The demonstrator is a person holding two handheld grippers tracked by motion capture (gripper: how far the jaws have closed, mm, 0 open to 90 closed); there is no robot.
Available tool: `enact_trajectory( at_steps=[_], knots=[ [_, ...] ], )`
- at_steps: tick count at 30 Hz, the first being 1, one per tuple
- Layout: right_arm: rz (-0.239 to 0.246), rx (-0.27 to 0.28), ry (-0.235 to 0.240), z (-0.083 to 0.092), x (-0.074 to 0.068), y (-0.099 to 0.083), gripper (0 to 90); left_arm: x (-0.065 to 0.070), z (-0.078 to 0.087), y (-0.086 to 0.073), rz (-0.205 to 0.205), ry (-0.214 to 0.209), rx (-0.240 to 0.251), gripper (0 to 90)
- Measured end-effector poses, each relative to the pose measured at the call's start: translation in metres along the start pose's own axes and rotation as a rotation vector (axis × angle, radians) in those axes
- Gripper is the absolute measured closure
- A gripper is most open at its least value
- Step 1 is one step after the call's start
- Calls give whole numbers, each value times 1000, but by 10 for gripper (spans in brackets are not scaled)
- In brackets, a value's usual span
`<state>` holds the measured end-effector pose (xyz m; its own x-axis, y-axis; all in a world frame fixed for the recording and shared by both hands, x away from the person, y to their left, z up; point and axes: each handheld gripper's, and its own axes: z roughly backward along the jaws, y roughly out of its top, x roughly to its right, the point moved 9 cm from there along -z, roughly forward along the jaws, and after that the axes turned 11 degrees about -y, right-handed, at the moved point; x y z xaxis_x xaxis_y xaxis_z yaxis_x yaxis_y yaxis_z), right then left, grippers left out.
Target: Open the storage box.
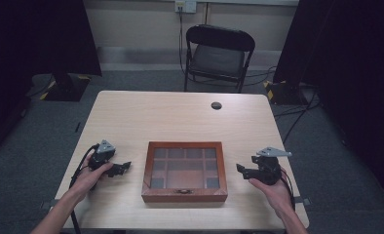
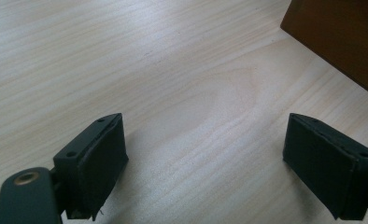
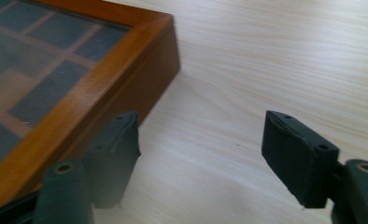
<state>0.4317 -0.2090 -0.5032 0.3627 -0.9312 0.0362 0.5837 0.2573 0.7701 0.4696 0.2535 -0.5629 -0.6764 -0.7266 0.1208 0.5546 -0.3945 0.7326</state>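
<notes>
A brown wooden box [image 1: 184, 171] with a glass lid over divided compartments lies shut near the table's front middle. Its small metal latch [image 1: 183, 191] faces the person. My left gripper [image 1: 123, 167] rests low over the table to the box's left, jaws open and pointing at it, with nothing between them [image 2: 205, 149]. One dark corner of the box [image 2: 341, 37] is at the upper right of the left gripper view. My right gripper [image 1: 240, 169] sits to the box's right, open and empty [image 3: 201, 154]. The box's wooden edge [image 3: 107, 74] runs just beside its left jaw.
The light wooden table [image 1: 180, 117] has a round cable hole [image 1: 216, 105] at the back right. A black folding chair [image 1: 218, 56] stands behind the table. Dark curtains and stand bases flank both sides, with cables on the grey floor.
</notes>
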Motion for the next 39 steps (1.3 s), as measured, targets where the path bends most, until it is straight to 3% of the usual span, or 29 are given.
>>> enact_trajectory(
  at_steps=[11,17,26,32,39],
  knots=[
    [14,45,170,25,-37,31,391,0,0,0,3,0,1,120],
    [55,57,245,32,-60,42,440,0,0,0,3,1,2,119],
    [131,84,349,39,-106,70,494,0,0,0,0,1,-1,120],
    [166,88,421,36,-135,74,536,0,0,0,1,1,0,120],
    [219,56,497,32,-166,60,616,0,0,0,2,1,-1,120]
  ],
)
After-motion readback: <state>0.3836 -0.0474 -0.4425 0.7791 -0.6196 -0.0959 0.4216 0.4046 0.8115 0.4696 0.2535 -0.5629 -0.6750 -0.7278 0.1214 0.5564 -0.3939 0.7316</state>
